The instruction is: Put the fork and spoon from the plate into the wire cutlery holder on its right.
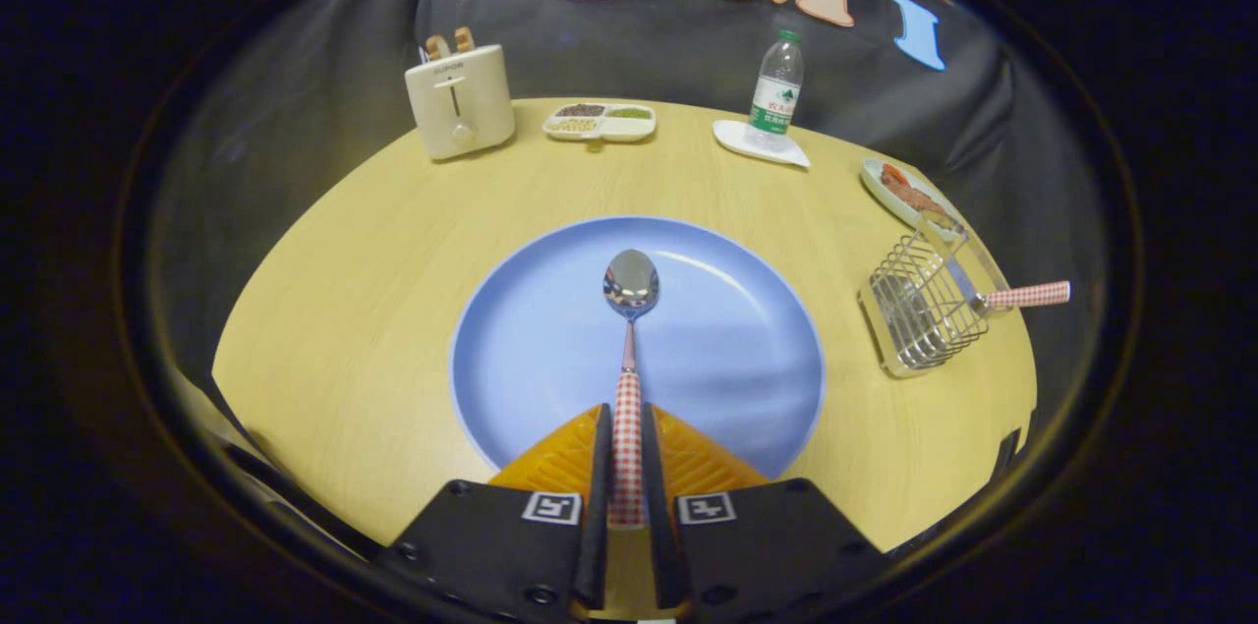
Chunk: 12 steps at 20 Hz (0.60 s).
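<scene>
Figure: view along my gripper (626,427), held above the wooden table (344,310). The two orange fingers (565,452) are drawn in tight on the red-and-white checked handle of the spoon (629,349), one finger pressing on each side of it, so the jaws are clenched on the handle. The spoon runs straight ahead from between the fingers, with its shiny bowl well beyond the fingertips and over the middle of the blue plate (727,349). I cannot tell whether the bowl rests on the plate or is raised just off it.

Ahead of the jaws and off to their right stands the wire cutlery holder (919,310), apart from the plate's rim. A checked handle matching the spoon's sticks out of it, leaning away to the right; this is the fork (1022,295), already in the holder, its tines hidden among the wires.

Far beyond the fingers, along the back of the table: to the left a cream toaster (460,101) with two slices of bread in its slots; near the middle a divided white dish (600,121) with small portions in its compartments; to the right a clear water bottle (778,91) upright on a white coaster (732,135). Just behind the holder lies a white plate of reddish food (909,195).
</scene>
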Available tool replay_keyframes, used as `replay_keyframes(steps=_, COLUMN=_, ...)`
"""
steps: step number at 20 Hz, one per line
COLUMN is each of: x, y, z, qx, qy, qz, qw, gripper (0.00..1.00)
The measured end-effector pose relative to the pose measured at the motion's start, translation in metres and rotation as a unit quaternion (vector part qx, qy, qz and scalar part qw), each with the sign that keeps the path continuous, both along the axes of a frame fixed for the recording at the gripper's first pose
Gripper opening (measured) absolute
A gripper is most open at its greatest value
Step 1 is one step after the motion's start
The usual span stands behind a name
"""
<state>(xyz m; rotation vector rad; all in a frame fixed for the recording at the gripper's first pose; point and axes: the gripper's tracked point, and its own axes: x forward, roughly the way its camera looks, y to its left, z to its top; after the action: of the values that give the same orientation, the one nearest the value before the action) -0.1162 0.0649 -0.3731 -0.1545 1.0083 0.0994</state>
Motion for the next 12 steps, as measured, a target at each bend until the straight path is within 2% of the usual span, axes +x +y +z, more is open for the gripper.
replay_keyframes(steps=3, x=0.000, y=-0.004, z=0.000, qx=-0.002, qy=0.007, qz=0.001, qw=1.000, gripper=0.12)
replay_keyframes(steps=12, x=0.015, y=-0.017, z=0.035, qx=0.015, qy=0.024, qz=0.041, qw=0.999, gripper=0.12)
